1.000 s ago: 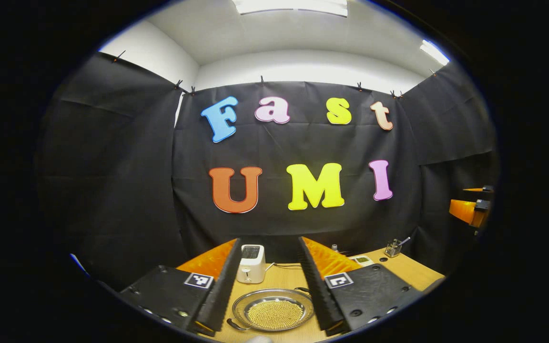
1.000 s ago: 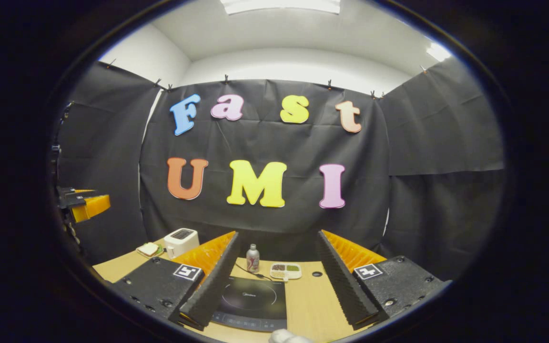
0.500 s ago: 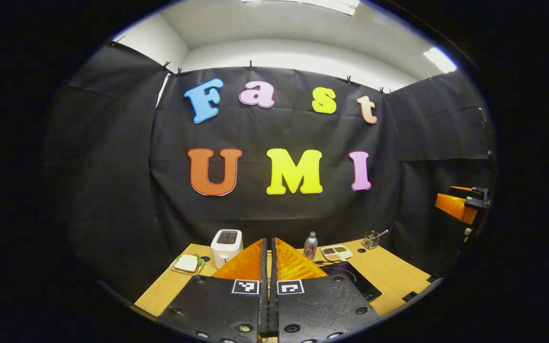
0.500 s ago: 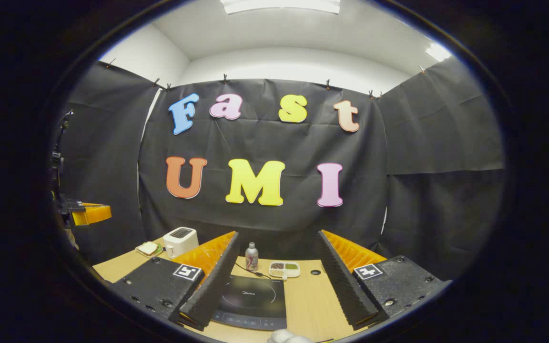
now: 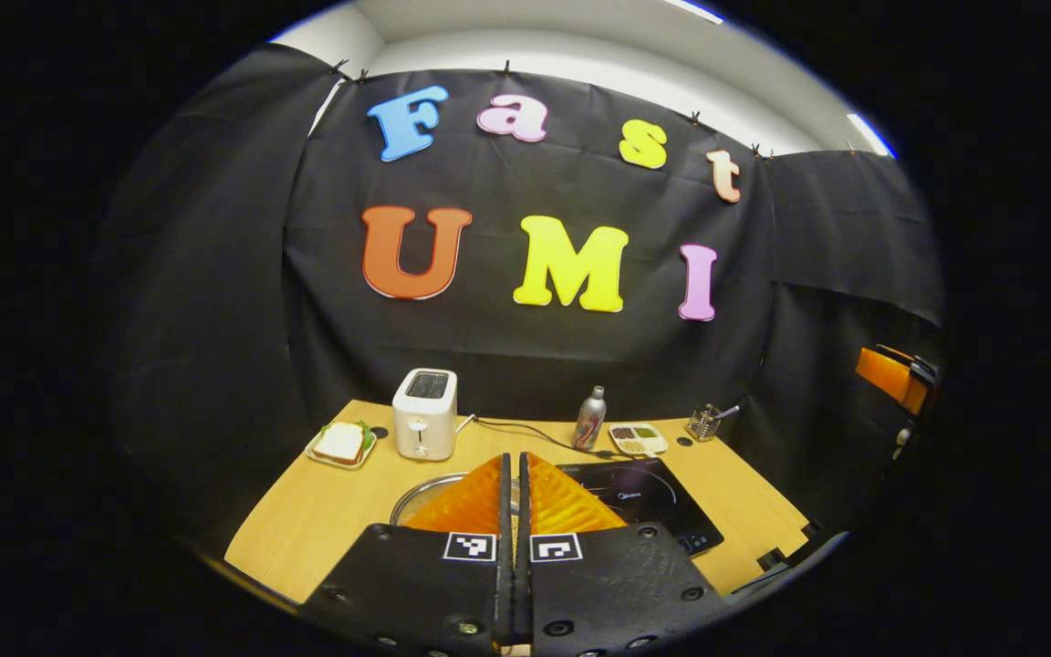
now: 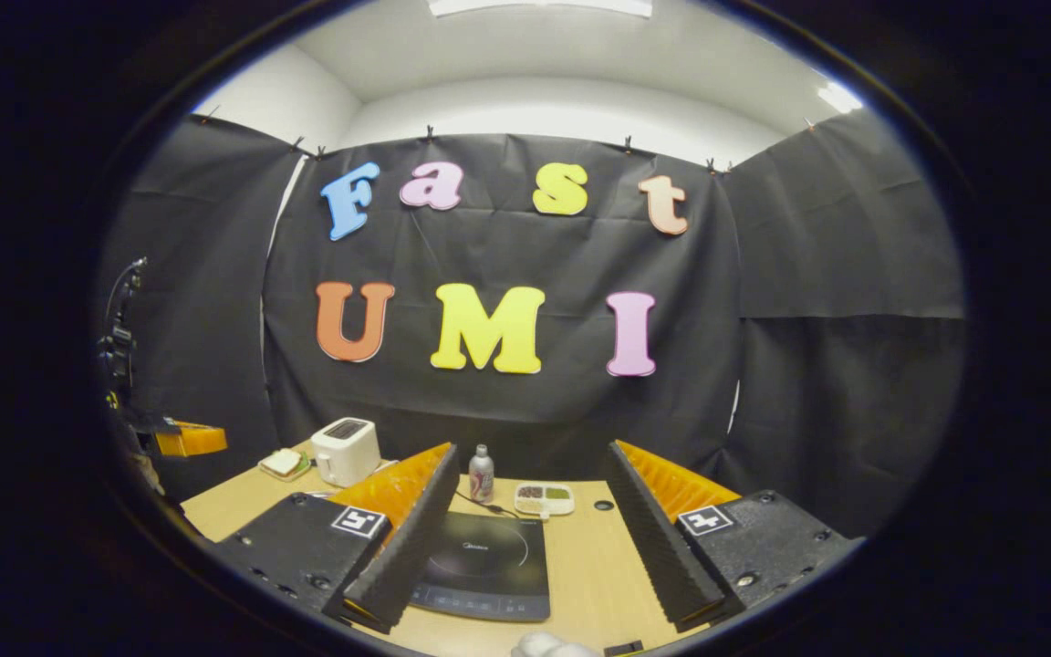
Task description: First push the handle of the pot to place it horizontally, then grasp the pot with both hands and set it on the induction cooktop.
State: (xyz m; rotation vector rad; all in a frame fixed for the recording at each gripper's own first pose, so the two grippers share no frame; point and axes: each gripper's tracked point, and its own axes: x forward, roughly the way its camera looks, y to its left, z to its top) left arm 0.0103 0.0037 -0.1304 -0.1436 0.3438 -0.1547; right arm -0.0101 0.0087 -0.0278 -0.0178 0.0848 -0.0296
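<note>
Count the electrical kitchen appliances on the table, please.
2. The white toaster stands at the back left, beside the sandwich plate. The black induction cooktop lies right of centre. The left gripper's fingers could hide something.

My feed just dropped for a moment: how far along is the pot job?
Nothing looks done: the pot sits on the table beside the induction cooktop, which is bare. The left hand-held gripper is shut and poised above the pot; the right hand-held gripper is open over the cooktop. The handle push, two-handed grasp and placing remain.
</note>
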